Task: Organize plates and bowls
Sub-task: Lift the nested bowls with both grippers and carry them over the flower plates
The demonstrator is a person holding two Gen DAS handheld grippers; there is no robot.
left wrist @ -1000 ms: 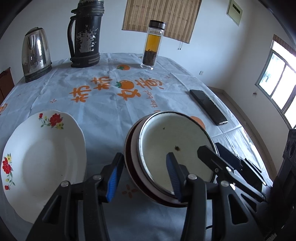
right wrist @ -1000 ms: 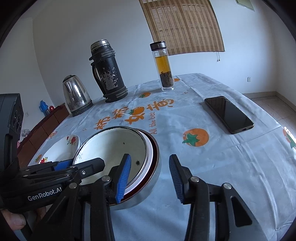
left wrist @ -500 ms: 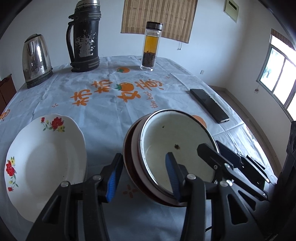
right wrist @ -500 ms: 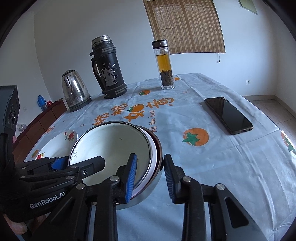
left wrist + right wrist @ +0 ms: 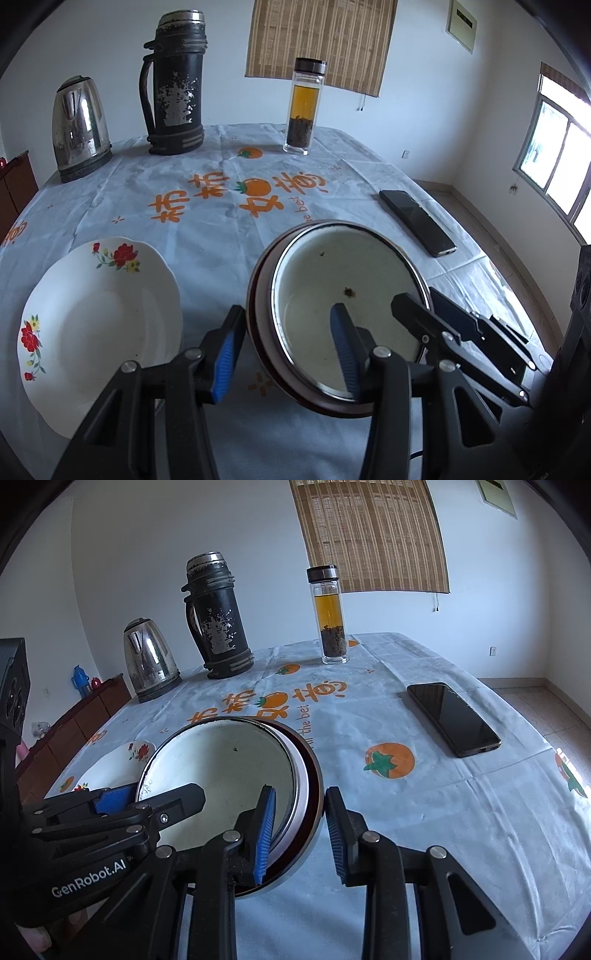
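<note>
We've got the nested bowls point(image 5: 347, 314) tilted up off the table point(image 5: 207, 229), next to the flowered plate point(image 5: 96, 325). The right hand-held gripper point(image 5: 301, 834) has just been closing and now straddles the rim narrowly; the left hand-held gripper point(image 5: 286, 354) straddles the opposite rim, half open. Best to clamp both evenly before lifting. Can't tell if any pads actually touch, and the stack's underside is hidden.
</note>
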